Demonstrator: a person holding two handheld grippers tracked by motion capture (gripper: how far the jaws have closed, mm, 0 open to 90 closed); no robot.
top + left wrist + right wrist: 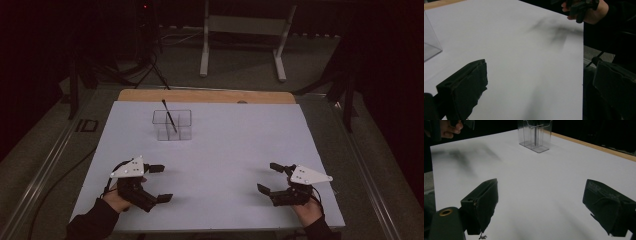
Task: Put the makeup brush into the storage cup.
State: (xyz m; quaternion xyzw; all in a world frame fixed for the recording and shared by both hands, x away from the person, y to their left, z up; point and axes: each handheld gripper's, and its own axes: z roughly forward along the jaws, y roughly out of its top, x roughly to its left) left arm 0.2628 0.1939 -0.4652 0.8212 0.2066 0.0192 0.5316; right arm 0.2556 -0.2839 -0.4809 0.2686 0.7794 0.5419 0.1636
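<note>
Left gripper (159, 183) and right gripper (267, 177), two in all, rest at the near corners of the white table (225, 145), jaws spread wide and holding nothing. One clear divided holder (172, 125) stands far left of centre with one dark pen (170, 116) leaning in it; which compartment is hard to tell. Beyond lies a wooden edge (205, 95), then a dim room with one white frame (245, 30).

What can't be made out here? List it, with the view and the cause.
- Clear organizer, left gripper view: cut off by the left edge.
- Black pen, high view: too small and dim to tell its tip or which compartment holds it.
- Left hand, right gripper view: cut off by the top edge, dark.
</note>
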